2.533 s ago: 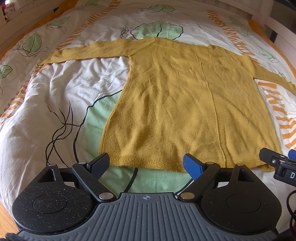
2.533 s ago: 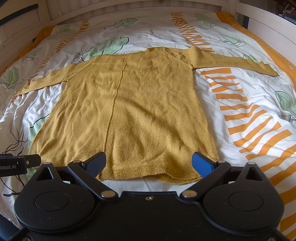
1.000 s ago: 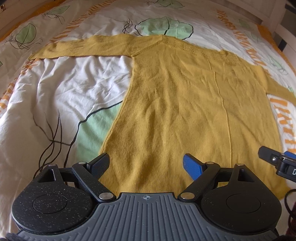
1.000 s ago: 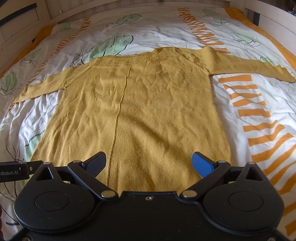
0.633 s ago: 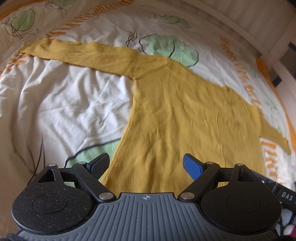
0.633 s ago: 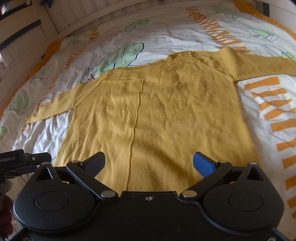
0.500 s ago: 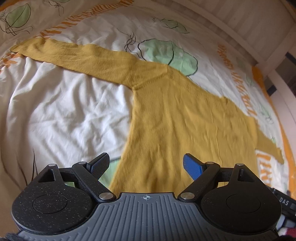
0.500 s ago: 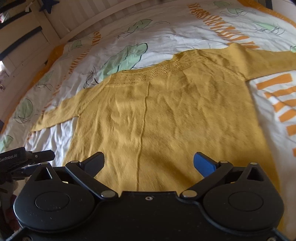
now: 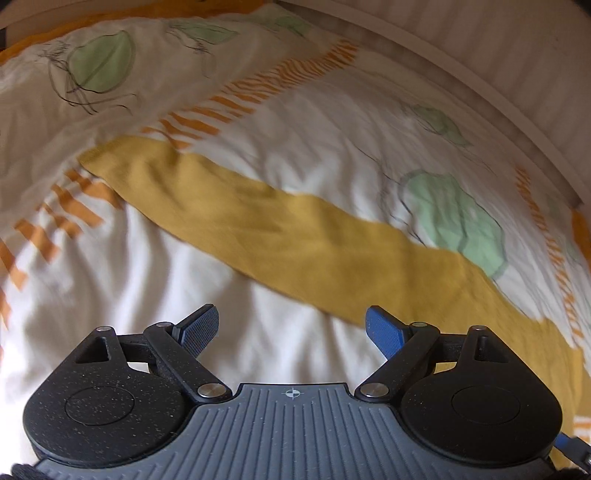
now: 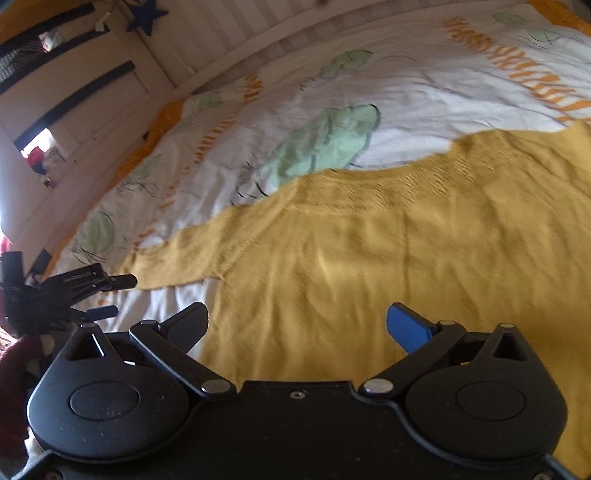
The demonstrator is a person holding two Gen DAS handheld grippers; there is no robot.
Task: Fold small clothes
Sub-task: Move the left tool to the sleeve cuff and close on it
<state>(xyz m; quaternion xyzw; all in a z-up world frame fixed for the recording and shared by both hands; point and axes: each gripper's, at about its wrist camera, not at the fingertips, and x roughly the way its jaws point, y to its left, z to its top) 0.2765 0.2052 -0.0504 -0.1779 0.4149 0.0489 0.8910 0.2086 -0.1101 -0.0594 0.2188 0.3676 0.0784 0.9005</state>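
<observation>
Sweater [image 10: 388, 258], mustard yellow and knitted, lies spread flat on the bed's printed duvet [image 10: 424, 92], which is white with green leaves and orange stripes. In the left wrist view only its long sleeve [image 9: 295, 236] shows, running slantwise from the cuff at the upper left down to the lower right. The left gripper [image 9: 291, 330] hovers above the bedding with its fingers [image 9: 382, 332] released and wide apart; white duvet lies between them, and the sleeve's lower edge passes just beyond and behind the blue right-hand finger, though whether it touches the cloth cannot be told. In the right wrist view the sweater's body fills the middle and right, with its patterned neckline [image 10: 406, 181] farther up. The right gripper [image 10: 297, 325] is over the body, fingers [image 10: 406, 328] likewise released and spread, yellow knit showing in the gap between them; contact cannot be judged. At the left edge of that view the left gripper [image 10: 99, 295] appears again near the sleeve's end, beside a dark red sleeve [image 10: 14, 369] of the person. Behind the bed stands a white slatted bed frame [image 10: 229, 40] with a blue star [image 10: 146, 16] hanging on it.
</observation>
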